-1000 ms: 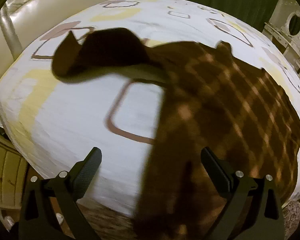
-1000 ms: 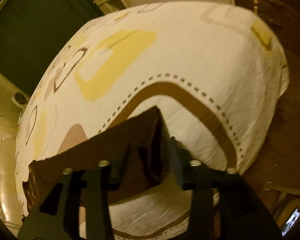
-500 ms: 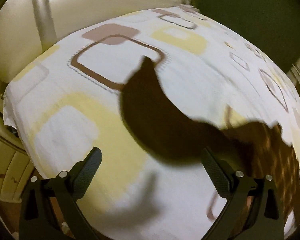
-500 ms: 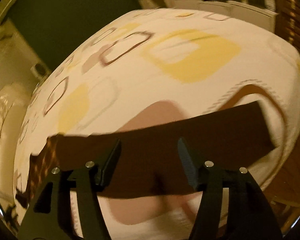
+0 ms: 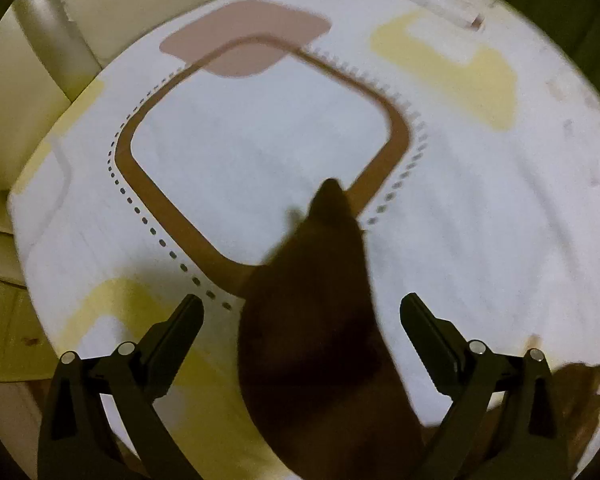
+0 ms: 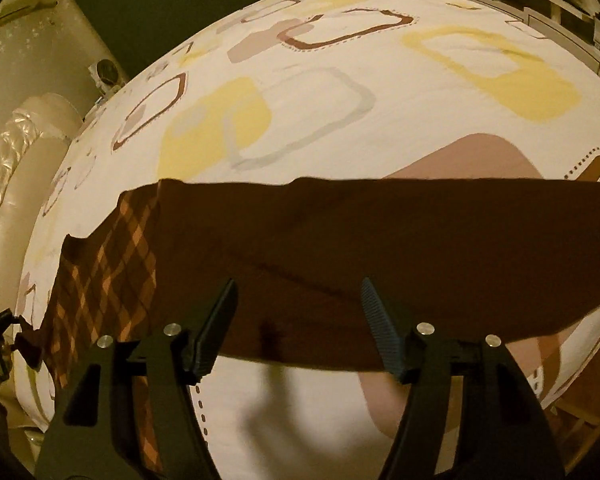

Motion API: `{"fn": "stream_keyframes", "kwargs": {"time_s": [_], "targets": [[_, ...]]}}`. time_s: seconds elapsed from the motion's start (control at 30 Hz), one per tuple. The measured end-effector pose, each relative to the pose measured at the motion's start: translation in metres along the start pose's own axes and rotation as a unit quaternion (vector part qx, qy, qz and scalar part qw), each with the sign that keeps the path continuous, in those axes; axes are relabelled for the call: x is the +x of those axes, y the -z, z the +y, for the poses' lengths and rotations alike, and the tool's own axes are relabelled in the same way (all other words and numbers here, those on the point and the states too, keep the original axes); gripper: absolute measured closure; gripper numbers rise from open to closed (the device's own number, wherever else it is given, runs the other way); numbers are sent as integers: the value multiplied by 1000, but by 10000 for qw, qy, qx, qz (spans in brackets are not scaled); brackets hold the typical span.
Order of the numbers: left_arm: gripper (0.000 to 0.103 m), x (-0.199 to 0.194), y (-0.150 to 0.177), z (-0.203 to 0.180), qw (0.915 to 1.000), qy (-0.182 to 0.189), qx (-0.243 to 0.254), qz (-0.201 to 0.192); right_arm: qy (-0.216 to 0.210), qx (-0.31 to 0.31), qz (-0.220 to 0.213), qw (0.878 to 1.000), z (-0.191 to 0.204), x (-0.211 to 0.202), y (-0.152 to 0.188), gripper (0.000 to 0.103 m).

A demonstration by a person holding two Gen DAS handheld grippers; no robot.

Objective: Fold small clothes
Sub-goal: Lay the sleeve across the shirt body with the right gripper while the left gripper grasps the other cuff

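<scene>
Grippers stand with jaws wide apart and grasp nothing: the left gripper (image 5: 300, 316) hovers with a blurred dark flap of the brown garment (image 6: 380, 248) between its fingers, apparently untouched, and the right gripper (image 6: 298, 304) sits just short of the cloth's near edge. Beyond them the garment lies spread across the patterned bed sheet (image 6: 340, 120), plaid part to one side; folding looks barely begun, with the main folds left to do

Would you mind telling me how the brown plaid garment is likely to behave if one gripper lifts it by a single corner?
The brown plaid garment lies flat with soft wrinkles on the bedsheet, so it would probably droop limply. It looks thin, hence likely light. Its sleeve tapers loosely, so it may swing or unfold.
</scene>
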State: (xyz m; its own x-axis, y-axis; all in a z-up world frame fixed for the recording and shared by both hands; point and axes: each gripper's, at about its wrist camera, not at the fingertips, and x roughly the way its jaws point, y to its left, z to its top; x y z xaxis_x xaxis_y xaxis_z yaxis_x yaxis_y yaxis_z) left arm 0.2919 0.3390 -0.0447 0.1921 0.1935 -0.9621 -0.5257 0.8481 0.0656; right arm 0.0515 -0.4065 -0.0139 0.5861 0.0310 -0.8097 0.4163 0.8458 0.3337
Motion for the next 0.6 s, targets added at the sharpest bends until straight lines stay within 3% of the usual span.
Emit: {"fn": "stream_keyframes", "kwargs": {"time_s": [0.03, 0.1, 0.13, 0.2, 0.27, 0.43, 0.6], "targets": [[7, 7, -1, -1, 9999, -152, 11, 67, 1, 9, 26, 10000, 1, 2, 1, 38], [49, 19, 0, -1, 9992, -302, 59, 236, -1, 51, 68, 10000, 0, 6, 4, 37], [62, 24, 1, 0, 9990, -188, 27, 400, 3, 68, 73, 10000, 1, 8, 5, 37], [71, 23, 2, 7, 9991, -35, -175, 383, 16, 95, 70, 9999, 0, 11, 9, 37], [88, 17, 6, 11, 9992, 15, -156, 365, 30, 115, 58, 9999, -1, 13, 12, 37], [91, -14, 18, 32, 9985, 515, -161, -110, 18, 136, -16, 9999, 0, 11, 17, 34], [91, -63, 30, 76, 9891, 1184, -272, -836, -5, 206, -53, 9998, -2, 6, 17, 34]]}}
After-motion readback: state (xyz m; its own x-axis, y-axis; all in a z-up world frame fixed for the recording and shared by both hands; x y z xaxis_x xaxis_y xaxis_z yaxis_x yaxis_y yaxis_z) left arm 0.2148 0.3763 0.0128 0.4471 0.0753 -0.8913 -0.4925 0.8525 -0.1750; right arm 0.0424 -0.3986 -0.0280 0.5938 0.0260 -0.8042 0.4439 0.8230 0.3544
